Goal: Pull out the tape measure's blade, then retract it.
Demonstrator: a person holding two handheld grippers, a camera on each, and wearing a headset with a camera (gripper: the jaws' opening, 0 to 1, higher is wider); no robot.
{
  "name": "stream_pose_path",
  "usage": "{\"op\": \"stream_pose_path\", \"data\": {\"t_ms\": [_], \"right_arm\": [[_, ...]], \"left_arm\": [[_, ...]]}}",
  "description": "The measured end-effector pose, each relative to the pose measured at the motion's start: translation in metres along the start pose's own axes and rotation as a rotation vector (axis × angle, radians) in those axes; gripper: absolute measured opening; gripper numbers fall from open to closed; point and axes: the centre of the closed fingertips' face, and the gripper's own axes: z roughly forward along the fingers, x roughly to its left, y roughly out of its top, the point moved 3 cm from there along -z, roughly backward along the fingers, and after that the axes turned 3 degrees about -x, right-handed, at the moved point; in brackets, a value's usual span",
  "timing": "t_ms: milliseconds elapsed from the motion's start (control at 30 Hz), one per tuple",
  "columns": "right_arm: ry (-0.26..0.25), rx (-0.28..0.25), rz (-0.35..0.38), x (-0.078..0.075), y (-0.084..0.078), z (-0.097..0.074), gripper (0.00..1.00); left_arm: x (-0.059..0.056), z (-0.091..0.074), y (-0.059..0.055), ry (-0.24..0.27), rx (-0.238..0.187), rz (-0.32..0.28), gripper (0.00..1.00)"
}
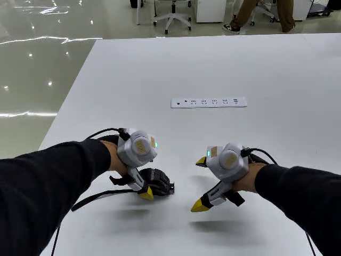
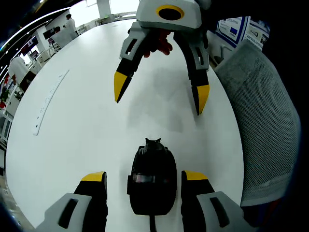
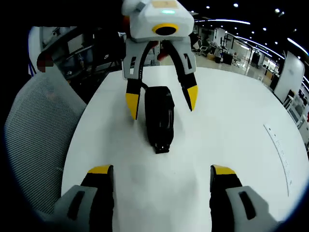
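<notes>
Shows black tape measure (image 1: 159, 181) flat on white worktop (image 1: 266, 149), low left of centre in head view, blade wound in with only its hook at the case mouth, sitting between fingers (image 2: 94, 198) of left gripper (image 2: 145, 175), set part open astride the case with a sliver of worktop visible on at least one side, so no squeeze. Puts right gripper (image 1: 200, 183) just beside and opposite, facing the hook end, fingers (image 3: 99, 188) spread wide with nothing between them, tips off the tape measure. Has white power strip (image 1: 209, 102) well apart, farther up the worktop.
</notes>
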Motion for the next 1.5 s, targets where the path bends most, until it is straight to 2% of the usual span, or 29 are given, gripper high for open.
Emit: {"op": "stream_pose_path", "data": {"t_ms": [33, 67, 100, 133, 167, 300, 333, 400, 500, 667, 767, 833, 900, 1100, 1200, 1267, 1367, 1500], "right_arm": [[0.01, -0.007, -0.014, -0.001, 0.005, 0.004, 0.76], [0.014, -0.005, -0.016, -0.001, 0.007, 0.007, 0.74], [0.022, -0.001, -0.029, -0.002, 0.009, 0.011, 0.72], [0.026, -0.001, -0.043, -0.002, 0.01, 0.013, 0.7], [0.028, 0.0, -0.049, -0.002, 0.012, 0.016, 0.68], [0.046, 0.02, -0.063, -0.001, 0.013, 0.026, 0.6], [0.05, 0.023, -0.068, -0.001, 0.013, 0.028, 0.58], [0.053, 0.027, -0.059, -0.003, 0.015, 0.034, 0.54], [0.061, 0.04, -0.026, -0.003, 0.016, 0.04, 0.43], [0.071, 0.067, -0.033, -0.002, 0.013, 0.046, 0.23], [0.079, 0.088, -0.052, 0.002, 0.011, 0.052, 0.16], [0.083, 0.107, -0.105, 0.002, 0.008, 0.053, 0.11], [0.078, 0.108, -0.07, 0.0, 0.008, 0.053, 0.11], [0.069, 0.138, -0.106, 0.001, 0.008, 0.056, 0.11], [0.074, 0.135, -0.079, -0.001, 0.007, 0.055, 0.08], [0.077, 0.132, -0.093, -0.001, 0.007, 0.055, 0.08], [0.055, 0.144, -0.102, -0.004, 0.007, 0.053, 0.07], [0.049, 0.136, -0.08, -0.003, 0.006, 0.052, 0.07]], "left_arm": [[-0.002, 0.002, -0.001, -0.016, 0.008, 0.001, 0.49], [-0.012, 0.004, -0.004, -0.072, 0.03, -0.02, 0.35], [-0.006, 0.004, -0.007, -0.023, 0.021, 0.025, 0.35], [-0.004, 0.004, -0.006, -0.027, 0.014, 0.052, 0.35], [-0.001, 0.002, -0.008, -0.027, 0.014, 0.05, 0.35], [0.001, 0.0, -0.008, -0.019, 0.013, 0.022, 0.34], [-0.002, 0.001, -0.007, -0.017, 0.017, 0.022, 0.34], [-0.001, 0.002, -0.007, -0.012, 0.025, 0.02, 0.34], [0.0, 0.0, -0.008, -0.009, 0.027, 0.012, 0.34], [-0.001, 0.003, -0.007, 0.005, 0.008, -0.017, 0.34], [-0.002, 0.003, -0.006, 0.009, 0.012, -0.018, 0.34], [-0.002, 0.003, -0.006, 0.012, 0.016, -0.013, 0.34], [-0.003, 0.004, -0.006, 0.012, 0.016, -0.018, 0.34], [-0.005, 0.006, -0.006, 0.017, 0.02, -0.025, 0.34], [-0.006, 0.006, -0.006, 0.019, 0.033, -0.017, 0.34], [-0.005, 0.006, -0.007, 0.018, 0.038, -0.016, 0.34], [-0.002, 0.006, -0.008, 0.03, 0.008, -0.064, 0.34], [-0.004, 0.006, -0.008, 0.034, 0.004, -0.048, 0.34]]}}
